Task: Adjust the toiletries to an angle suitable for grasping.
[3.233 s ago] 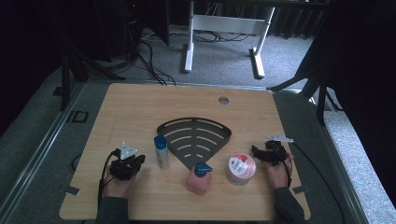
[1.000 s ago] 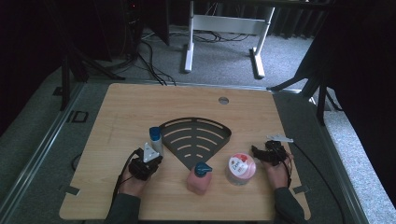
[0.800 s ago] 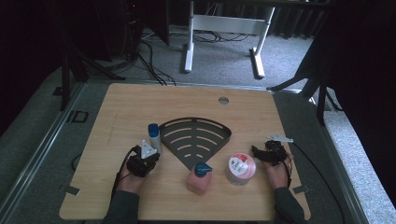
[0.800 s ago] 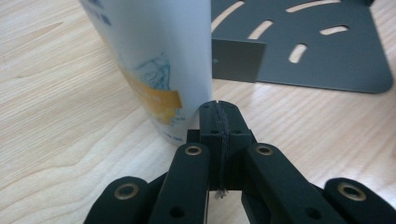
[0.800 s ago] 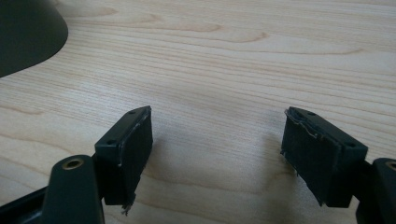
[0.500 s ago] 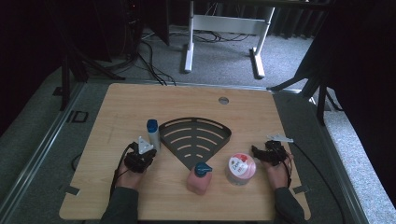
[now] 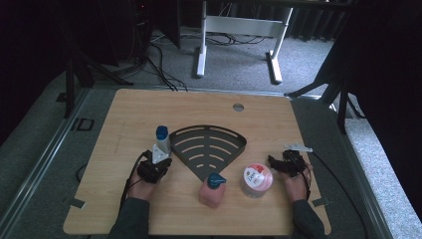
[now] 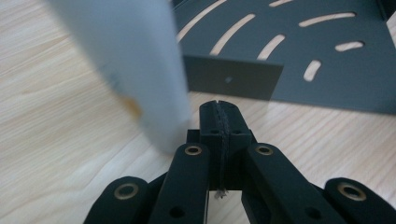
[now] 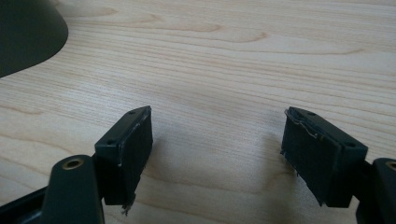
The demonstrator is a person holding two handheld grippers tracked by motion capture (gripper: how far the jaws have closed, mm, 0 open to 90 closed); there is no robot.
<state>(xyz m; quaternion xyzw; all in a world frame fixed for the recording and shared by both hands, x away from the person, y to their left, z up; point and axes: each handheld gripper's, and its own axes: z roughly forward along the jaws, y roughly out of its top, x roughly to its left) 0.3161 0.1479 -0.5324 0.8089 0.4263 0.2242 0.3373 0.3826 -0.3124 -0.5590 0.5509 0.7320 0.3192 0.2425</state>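
High view: fixed above the person's side, facing forward and down, far enough to take in the whole bench (image 7: 149, 109). Left claw (image 8: 218, 119) view: low, close, looks along closed jaws at the dark slotted tray (image 8: 299, 51). Right claw (image 9: 217, 154) view: close above bare wood. All 3 views share the benchtop and the tray.

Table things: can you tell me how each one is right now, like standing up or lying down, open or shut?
White bottle with blue cap: upright, cap on, just left of the rack.
Dark fan-shaped rack: flat on the table, nothing in it.
Pink bottle: upright, teal cap on.
Round tub: lid on.
Left gripper: jaws shut, nothing between them, beside the white bottle.
Right gripper: jaws open, holding nothing.
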